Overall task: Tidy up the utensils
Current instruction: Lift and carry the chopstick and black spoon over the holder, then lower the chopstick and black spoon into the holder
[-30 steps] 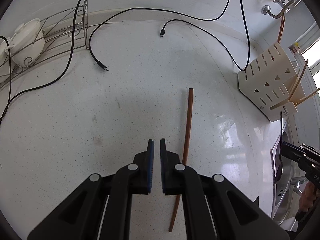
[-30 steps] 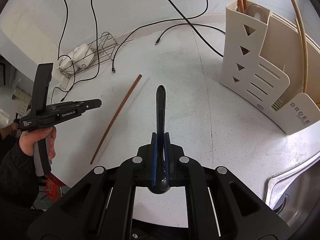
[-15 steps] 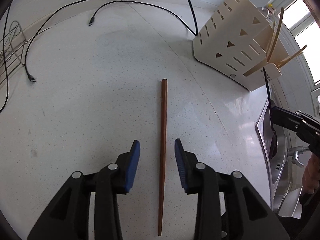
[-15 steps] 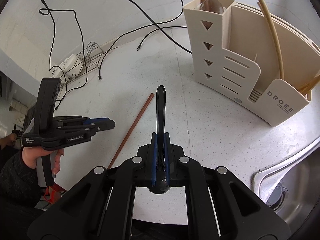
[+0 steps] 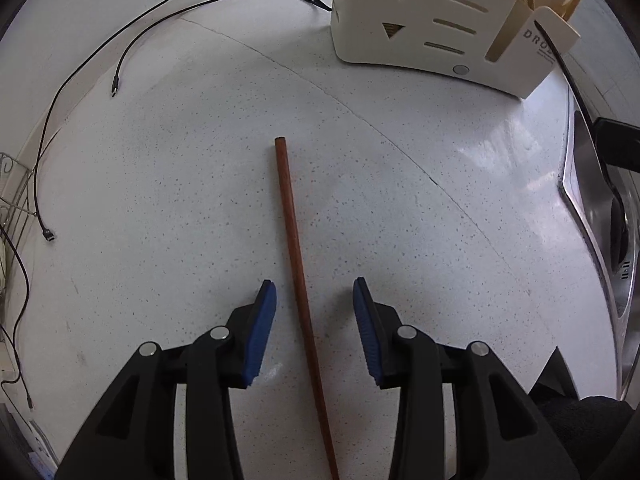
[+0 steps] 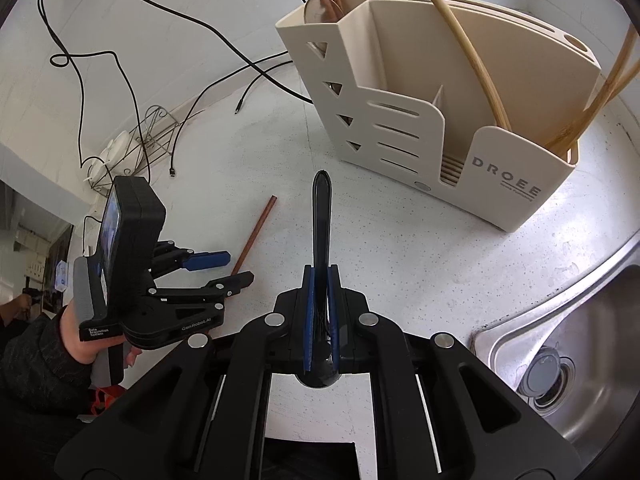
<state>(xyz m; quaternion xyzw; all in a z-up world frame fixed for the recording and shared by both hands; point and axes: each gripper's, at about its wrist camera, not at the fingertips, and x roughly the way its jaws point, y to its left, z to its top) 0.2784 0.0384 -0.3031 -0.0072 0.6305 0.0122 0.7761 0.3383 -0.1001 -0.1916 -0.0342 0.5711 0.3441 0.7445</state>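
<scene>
A brown wooden chopstick lies on the speckled white counter. My left gripper points down over its near half. Its jaws are opening, and the stick lies between the blue pads without touching them. The right wrist view shows the same left gripper straddling the chopstick. My right gripper is shut on a black spoon, handle forward, aimed toward the cream utensil holder. The holder has chopsticks and a spoon standing in it.
A steel sink lies right of the counter. Black cables trail across the back of the counter. A wire rack with white dishes stands at the far left. A person's hand and dark sleeve hold the left gripper.
The left gripper went from shut to open, slid right and rolled until it straddled the chopstick. The right gripper carried the spoon closer to the holder.
</scene>
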